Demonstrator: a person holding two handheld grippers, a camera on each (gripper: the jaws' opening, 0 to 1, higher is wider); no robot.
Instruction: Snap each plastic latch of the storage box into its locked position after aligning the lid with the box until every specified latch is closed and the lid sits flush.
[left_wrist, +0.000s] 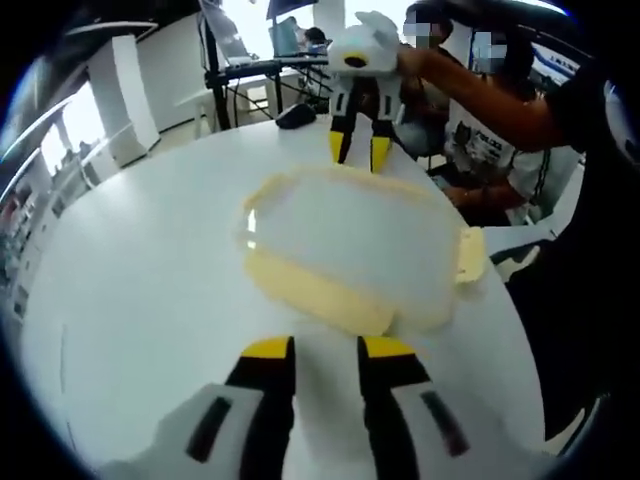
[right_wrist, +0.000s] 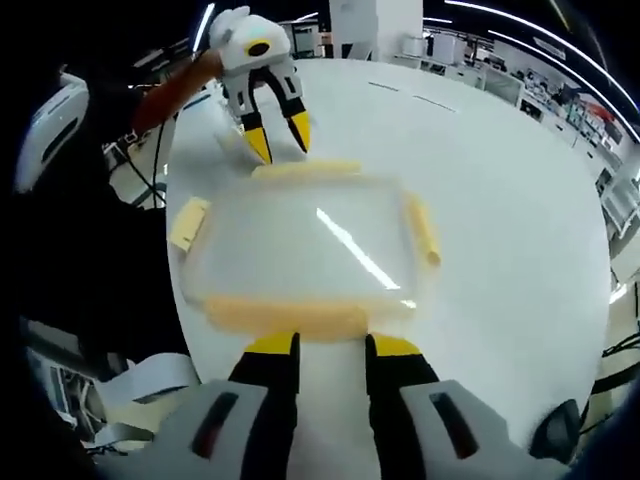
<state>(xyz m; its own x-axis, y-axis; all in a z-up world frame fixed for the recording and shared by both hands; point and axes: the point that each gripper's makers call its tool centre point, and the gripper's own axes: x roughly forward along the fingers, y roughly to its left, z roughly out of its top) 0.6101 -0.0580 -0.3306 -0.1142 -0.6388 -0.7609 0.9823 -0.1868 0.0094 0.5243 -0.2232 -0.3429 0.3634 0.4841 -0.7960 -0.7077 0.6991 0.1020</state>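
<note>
A storage box with a translucent lid (left_wrist: 350, 235) (right_wrist: 300, 245) lies on the round white table (left_wrist: 140, 300) (right_wrist: 500, 200). It has pale yellow latches on its sides. The long latch (left_wrist: 320, 298) lies just ahead of my left gripper (left_wrist: 327, 350), which is open and holds nothing. Across the box, my right gripper (left_wrist: 360, 150) hovers open by the far latch (left_wrist: 365, 175). In the right gripper view, my right gripper (right_wrist: 332, 347) stands open just short of the near latch (right_wrist: 285, 315), and my left gripper (right_wrist: 275, 135) is beyond the far latch (right_wrist: 305, 170). One end latch (left_wrist: 470, 255) (right_wrist: 187, 222) sticks outward; the other end latch (right_wrist: 422, 228) lies along the box.
A person (left_wrist: 520, 110) stands at the table's far side, an arm holding the right gripper. A small black object (left_wrist: 295, 115) lies near the far table edge. Desks and stands (left_wrist: 240, 70) fill the room behind. The table edge (right_wrist: 180, 300) runs close to the flipped-out latch.
</note>
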